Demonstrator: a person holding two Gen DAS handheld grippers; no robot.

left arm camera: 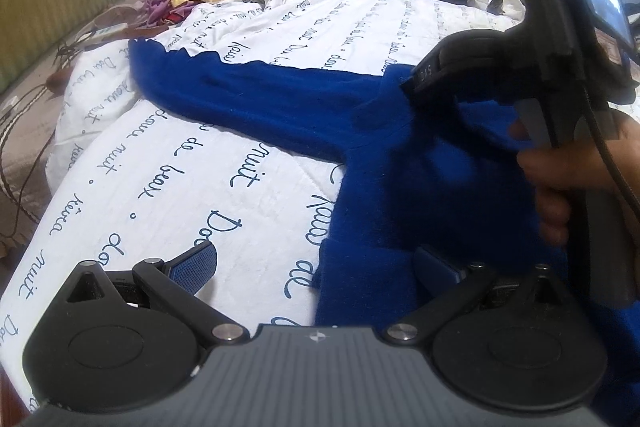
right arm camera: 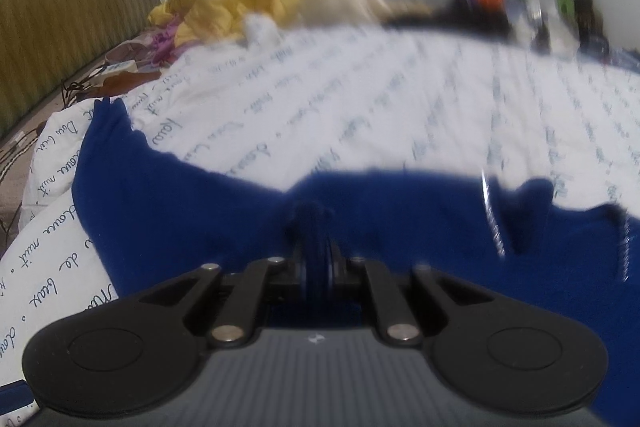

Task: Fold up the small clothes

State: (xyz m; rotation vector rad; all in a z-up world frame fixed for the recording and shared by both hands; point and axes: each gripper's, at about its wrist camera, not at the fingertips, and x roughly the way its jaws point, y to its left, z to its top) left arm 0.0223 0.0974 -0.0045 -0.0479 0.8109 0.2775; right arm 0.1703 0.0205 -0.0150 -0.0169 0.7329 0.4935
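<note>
The right gripper [right arm camera: 316, 243] was found pinched on a fold of the blue fleece garment [left arm camera: 304, 107]. The left gripper [left arm camera: 320, 267] was spread wide, nothing held. The garment was laid across the white lettered quilt [left arm camera: 160, 179], one sleeve outstretched.

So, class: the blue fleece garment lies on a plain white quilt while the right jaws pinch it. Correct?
Not quite. The white quilt is printed with dark cursive writing, not plain, as the left wrist view shows. The blue fleece garment does lie on it, pinched in the right gripper jaws.
</note>
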